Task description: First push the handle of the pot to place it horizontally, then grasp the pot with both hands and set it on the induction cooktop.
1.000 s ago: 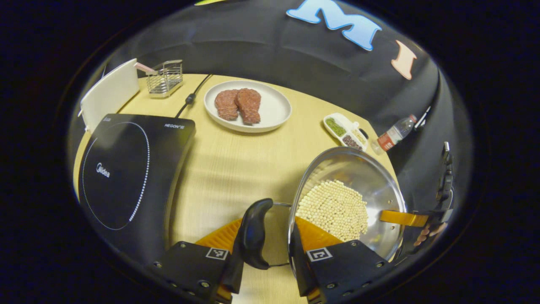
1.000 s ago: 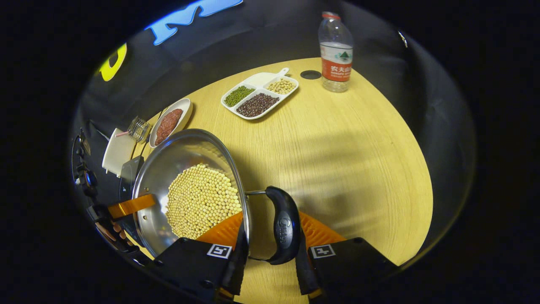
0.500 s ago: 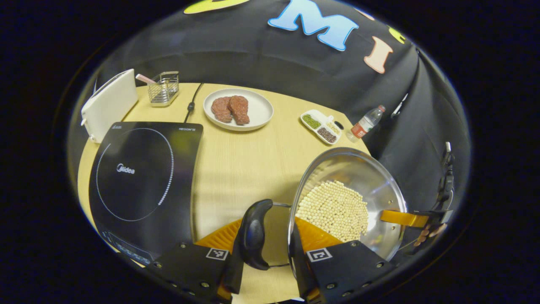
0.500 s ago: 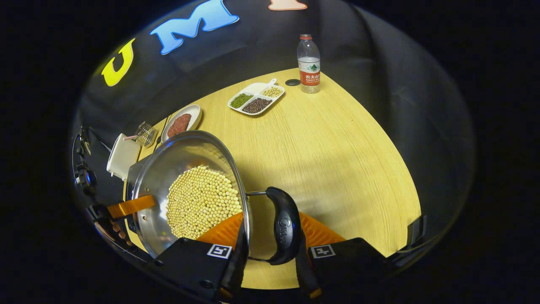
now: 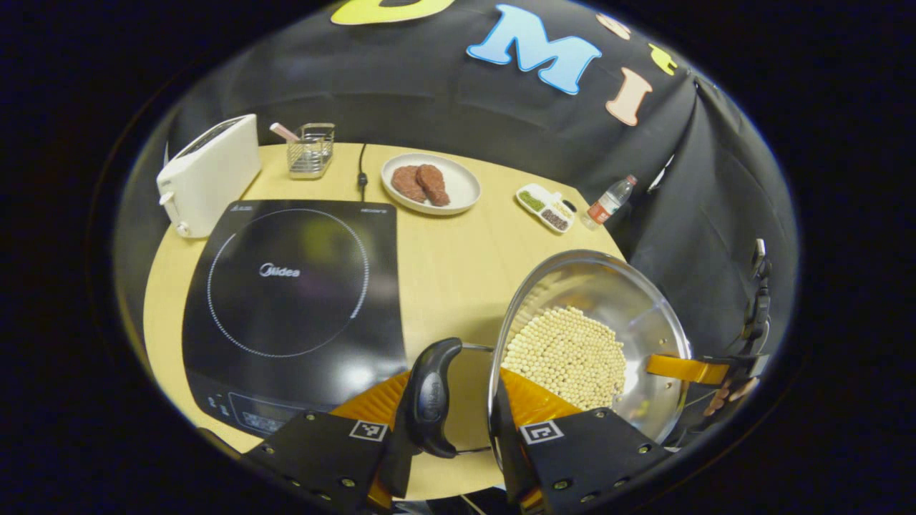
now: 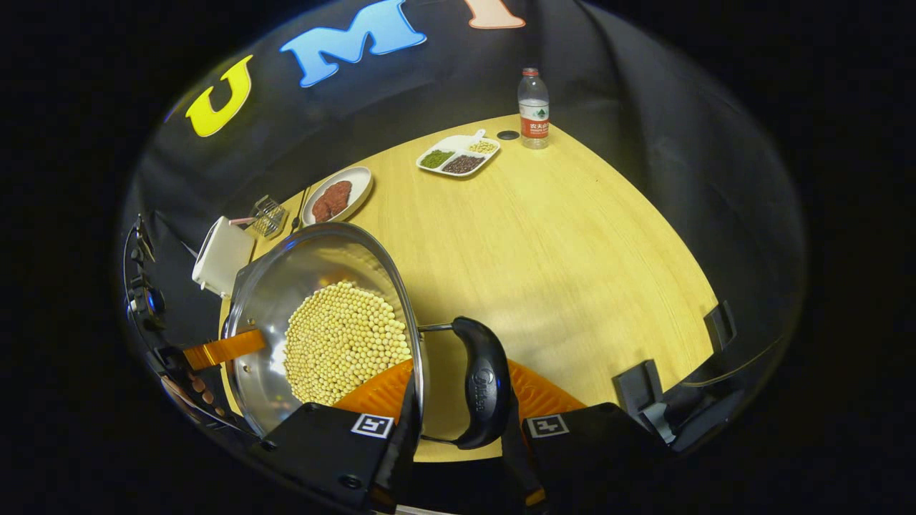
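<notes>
Since a second ago we have raised the pot (image 5: pixel 587 336) higher and swung it toward the induction cooktop (image 5: pixel 293 300), which now lies fuller and more square-on in the left gripper view, just left of the pot.

Our left gripper (image 5: pixel 447 436) has its jaws narrowed on the pot's left loop handle (image 5: pixel 429 393); our right gripper (image 6: pixel 458 429) grips the right loop handle (image 6: pixel 486 390) the same way. The pot, with a layer of soybeans (image 6: pixel 343 340) across its bottom, hangs between them, clear of the wooden counter (image 6: pixel 558 236). We judge the handle step done and the carry about half made; setting it down inside the cooktop's ring remains.

The cooktop bears a white brand mark at its centre, the bottle (image 6: pixel 533 107) beyond the pot a red label; we leave both unread.
</notes>
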Motion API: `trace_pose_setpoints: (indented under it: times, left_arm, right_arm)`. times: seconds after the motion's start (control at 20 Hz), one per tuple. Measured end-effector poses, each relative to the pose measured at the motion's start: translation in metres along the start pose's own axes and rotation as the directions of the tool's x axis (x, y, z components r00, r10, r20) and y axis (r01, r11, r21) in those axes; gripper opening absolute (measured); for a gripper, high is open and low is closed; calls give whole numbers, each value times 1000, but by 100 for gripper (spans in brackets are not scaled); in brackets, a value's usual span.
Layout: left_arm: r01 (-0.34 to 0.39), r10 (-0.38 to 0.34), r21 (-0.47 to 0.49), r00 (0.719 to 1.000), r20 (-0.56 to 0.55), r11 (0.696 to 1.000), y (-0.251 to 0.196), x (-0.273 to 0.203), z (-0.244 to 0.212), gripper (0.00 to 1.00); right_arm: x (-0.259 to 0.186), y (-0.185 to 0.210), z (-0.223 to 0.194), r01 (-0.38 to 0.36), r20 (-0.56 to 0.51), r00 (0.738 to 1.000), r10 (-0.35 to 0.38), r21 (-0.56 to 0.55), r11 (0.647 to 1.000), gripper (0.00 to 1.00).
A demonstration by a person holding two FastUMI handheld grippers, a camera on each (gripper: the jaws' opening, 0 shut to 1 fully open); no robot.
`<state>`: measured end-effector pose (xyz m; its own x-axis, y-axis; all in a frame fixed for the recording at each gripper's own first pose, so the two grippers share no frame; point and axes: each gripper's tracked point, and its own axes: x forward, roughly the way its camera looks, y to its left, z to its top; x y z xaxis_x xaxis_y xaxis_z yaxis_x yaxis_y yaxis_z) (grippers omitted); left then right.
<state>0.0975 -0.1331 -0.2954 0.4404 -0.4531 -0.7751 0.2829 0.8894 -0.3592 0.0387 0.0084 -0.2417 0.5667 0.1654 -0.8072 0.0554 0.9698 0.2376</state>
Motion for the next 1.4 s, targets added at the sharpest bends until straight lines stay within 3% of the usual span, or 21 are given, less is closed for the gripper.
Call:
trace_pose_setpoints:
  times: [0.55,0.6,0.75,1.35,1.4]
  left_arm:
    - [-90,93,-82,995,33,993,120,-70,-11,52]
    - [-97,101,-90,994,38,991,129,-74,-9,55]
    - [-119,126,-118,990,56,986,159,-80,-3,52]
    - [-175,191,-150,977,98,973,248,-74,46,52]
    - [-177,194,-150,976,102,973,254,-71,51,55]
  right_arm:
    - [15,114,-22,-80,-52,996,75,-96,992,51]
    - [16,123,-21,-86,-54,995,81,-106,991,51]
    - [22,153,-20,-104,-58,994,97,-127,986,51]
    - [73,244,21,-149,-52,989,142,-181,972,50]
    - [77,249,25,-151,-52,988,144,-182,972,50]
